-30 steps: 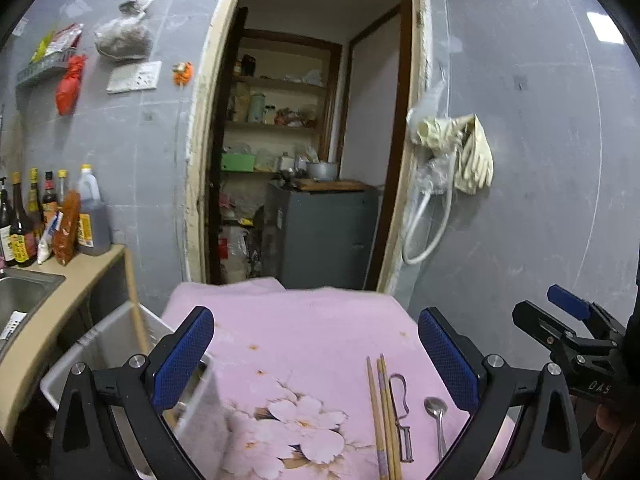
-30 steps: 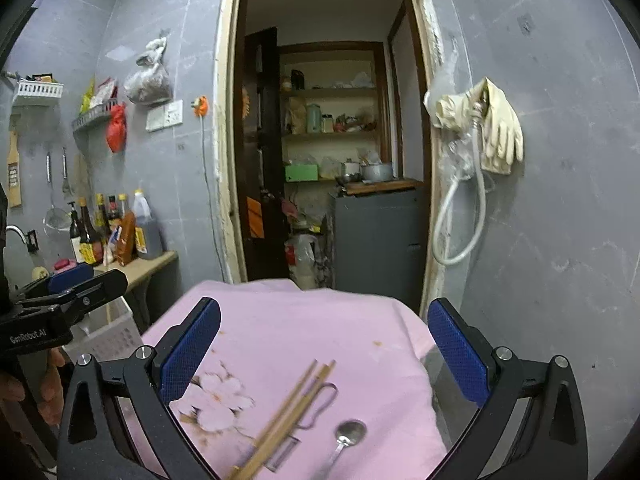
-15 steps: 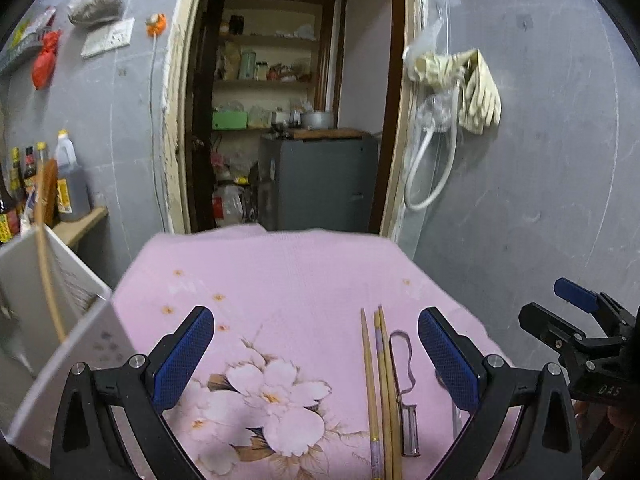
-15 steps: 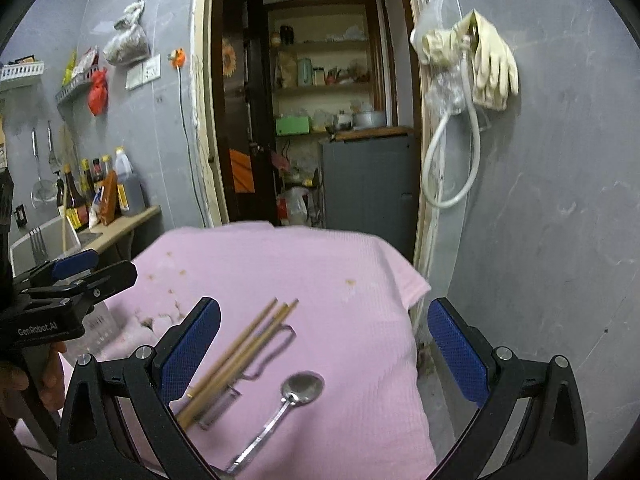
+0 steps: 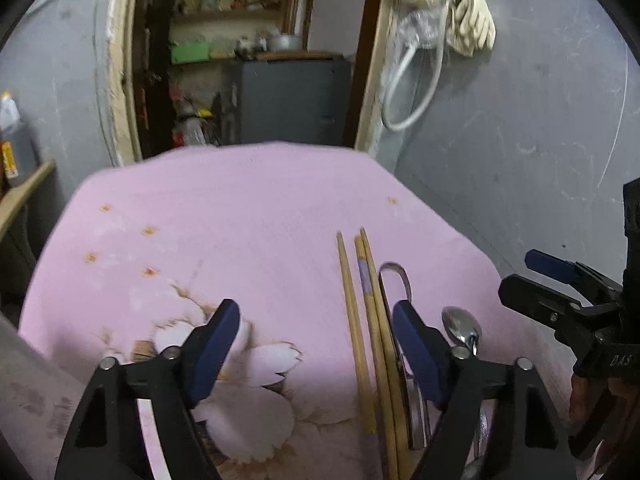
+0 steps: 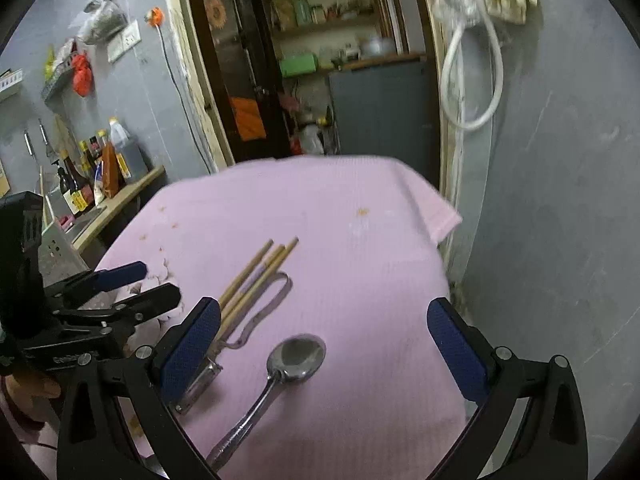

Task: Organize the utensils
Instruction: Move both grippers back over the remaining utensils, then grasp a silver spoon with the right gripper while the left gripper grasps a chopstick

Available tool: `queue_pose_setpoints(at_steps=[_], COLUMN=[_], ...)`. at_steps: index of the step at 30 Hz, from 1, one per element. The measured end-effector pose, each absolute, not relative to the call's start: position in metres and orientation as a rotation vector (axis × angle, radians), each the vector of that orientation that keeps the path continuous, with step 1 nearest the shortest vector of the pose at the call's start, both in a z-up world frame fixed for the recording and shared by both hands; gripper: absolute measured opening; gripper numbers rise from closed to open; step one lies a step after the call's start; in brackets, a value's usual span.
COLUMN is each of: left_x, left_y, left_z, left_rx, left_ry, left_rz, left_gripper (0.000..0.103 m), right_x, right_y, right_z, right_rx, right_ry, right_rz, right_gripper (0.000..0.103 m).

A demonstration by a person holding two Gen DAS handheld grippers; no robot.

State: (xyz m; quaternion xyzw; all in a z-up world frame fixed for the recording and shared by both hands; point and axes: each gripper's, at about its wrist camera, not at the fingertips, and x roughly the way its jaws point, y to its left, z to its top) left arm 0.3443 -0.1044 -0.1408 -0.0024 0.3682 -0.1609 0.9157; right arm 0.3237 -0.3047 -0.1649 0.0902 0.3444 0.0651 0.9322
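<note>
The chopsticks (image 5: 362,320) lie side by side on the pink cloth (image 5: 240,208) that covers the tabletop, running away from me just inside the right-hand finger of my left gripper (image 5: 316,340). A metal peeler (image 6: 256,316) lies touching them on their far side, and the spoon (image 6: 280,372) lies just beyond that, bowl pointing away.

From the right wrist view, the spoon sits between the fingers of my right gripper (image 6: 324,344), nearer the left-hand one, while the chopsticks and peeler pass behind that left-hand finger. These fingers stand wide apart with nothing touching the pads.

My left fingers are closing but remain clearly apart; only bare cloth with its flower print lies between them, so they hold nothing.

As I judge it, the sorting has not started: all the utensils I can see lie loose on the cloth, none lifted, none put away. A grey bin-like edge (image 5: 24,392) shows beside the left-hand finger of my left gripper; I cannot tell whether that is where they belong. Everything is left to do: pick each piece and place it.
</note>
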Motion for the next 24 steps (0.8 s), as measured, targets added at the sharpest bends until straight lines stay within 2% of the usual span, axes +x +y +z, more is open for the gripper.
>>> queue_pose_setpoints(at_steps=[6,8,10,17,19,24], left_x=[0.358,0.361,0.366,0.365,0.366,0.370], left_y=[-0.116,-0.117,-0.119,-0.135,-0.134,-0.129], left_z=[-0.157,-0.161,-0.166,-0.165,-0.162,-0.159], left_rx=[0.032,0.038,0.053,0.188,0.183,0.201], left_ry=[0.852,0.876,0.912,0.910,0.918,0.923], left_rz=[-0.362,-0.362,-0.348,-0.326,-0.322,-0.328], left_gripper=[0.054,0.053,0.052,0.052,0.048,0.032], right_x=[0.335,0.338,0.340,0.342,0.341,0.334], right_y=[-0.300,-0.298,-0.297,-0.286,-0.286,-0.280], right_z=[-0.183,-0.188,-0.192,-0.199,-0.201,-0.204], right_rx=[0.196,0.200,0.196,0.163,0.165,0.157], right_ry=[0.788,0.810,0.837,0.911,0.927,0.951], right_rz=[0.140,0.138,0.135,0.123,0.133,0.158], right_gripper=[0.076,0.064,0.058,0.051,0.049,0.049])
